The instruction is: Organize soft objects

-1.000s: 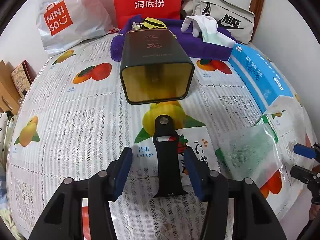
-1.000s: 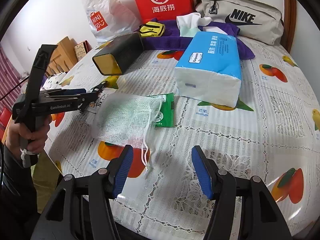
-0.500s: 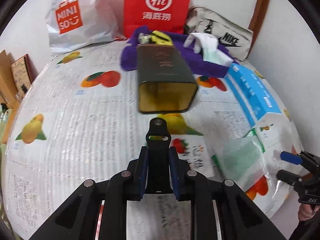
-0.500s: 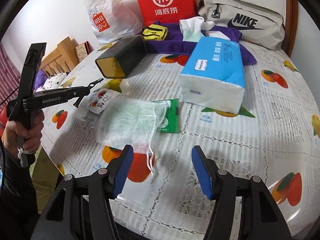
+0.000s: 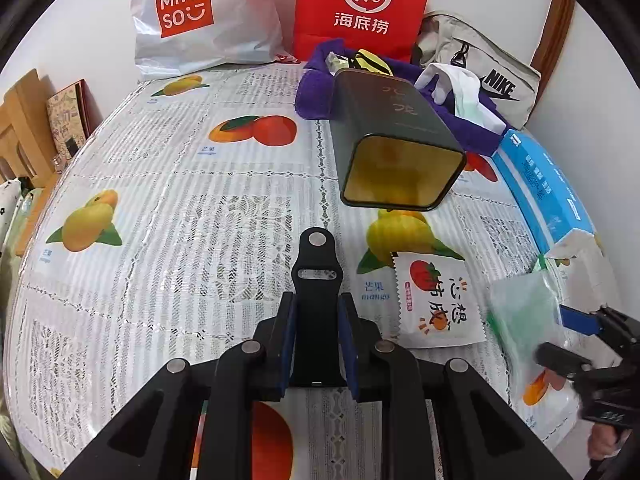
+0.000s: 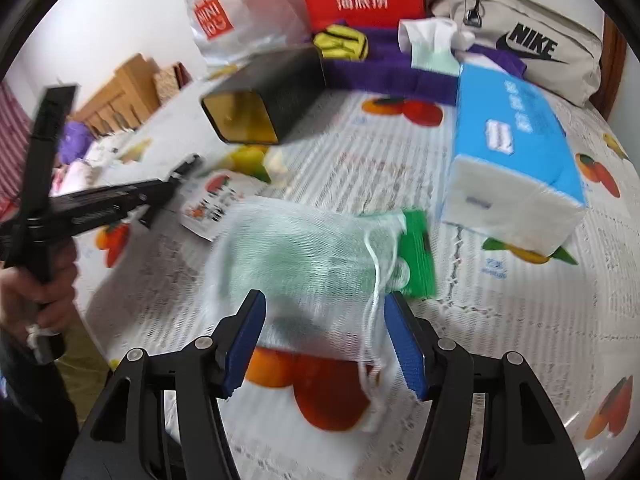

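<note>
A table under a white lace-pattern cloth printed with mangoes and persimmons fills both views. It stands against a white wall, with a brown wooden post at the far right corner and wooden furniture beyond the left edge.

Along the back stand a white Miniso bag, a red paper bag and a beige Nike pouch. In front of them lies a purple towel with a yellow-and-black item on it and a white-and-green cloth at its right end. A dark tin lies on its side, its open gold-lined mouth facing the cameras. To its right lies a blue tissue pack. A white snack packet lies flat between the tin and the near edge.

The left gripper is clamped on a black strap, which sticks forward and up between the blue pads; the strap's rounded end with a metal stud points toward the tin, apart from it.

The right gripper has its jaws spread wide, one on either side of the near end of a white mesh bag. The bag lies on the table with greenish contents, its drawstring trailing by the right pad. Whether the pads touch the mesh cannot be told; this view is blurred. A green card lies at the bag's far right end, just beside the tissue pack. The snack packet lies just left of the bag.
</note>
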`<state>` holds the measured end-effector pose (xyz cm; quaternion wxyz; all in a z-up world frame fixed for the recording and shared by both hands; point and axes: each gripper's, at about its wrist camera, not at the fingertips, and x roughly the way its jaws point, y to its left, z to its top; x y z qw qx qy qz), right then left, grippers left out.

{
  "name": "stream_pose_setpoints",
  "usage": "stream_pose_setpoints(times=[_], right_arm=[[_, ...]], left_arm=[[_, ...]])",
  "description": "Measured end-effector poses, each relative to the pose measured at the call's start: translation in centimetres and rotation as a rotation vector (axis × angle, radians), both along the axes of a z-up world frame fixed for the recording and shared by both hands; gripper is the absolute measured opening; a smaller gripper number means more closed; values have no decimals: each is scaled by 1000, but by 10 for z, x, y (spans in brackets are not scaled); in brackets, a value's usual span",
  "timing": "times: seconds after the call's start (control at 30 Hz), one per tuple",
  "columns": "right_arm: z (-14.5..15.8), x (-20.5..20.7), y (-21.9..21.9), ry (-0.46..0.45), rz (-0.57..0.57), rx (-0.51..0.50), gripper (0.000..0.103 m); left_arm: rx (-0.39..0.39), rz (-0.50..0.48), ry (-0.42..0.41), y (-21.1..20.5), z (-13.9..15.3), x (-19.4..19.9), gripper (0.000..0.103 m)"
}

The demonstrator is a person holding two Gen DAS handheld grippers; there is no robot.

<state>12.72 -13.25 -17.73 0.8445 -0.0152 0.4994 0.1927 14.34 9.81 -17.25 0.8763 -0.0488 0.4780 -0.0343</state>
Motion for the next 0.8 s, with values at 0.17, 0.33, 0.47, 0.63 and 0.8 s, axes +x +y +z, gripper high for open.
stream_pose_setpoints(times=[0.17, 0.33, 0.47, 0.63, 0.8], right_arm=[[0, -7, 13, -76, 28, -53, 12], [14, -12, 6, -93, 56, 5, 6], [34, -20, -11, -123, 44, 62, 6], [41, -28, -55, -122, -45, -29, 6], [20, -25, -92, -56, -131, -35, 16]], left_arm=[[-10, 2, -8, 0, -1, -1, 20], [-34, 6, -13, 4, -1, -1, 20], [-50, 0, -6, 6, 0, -5, 20], [0, -12, 0, 0, 0, -12, 20], [32, -10, -4, -5, -2, -11, 21]])
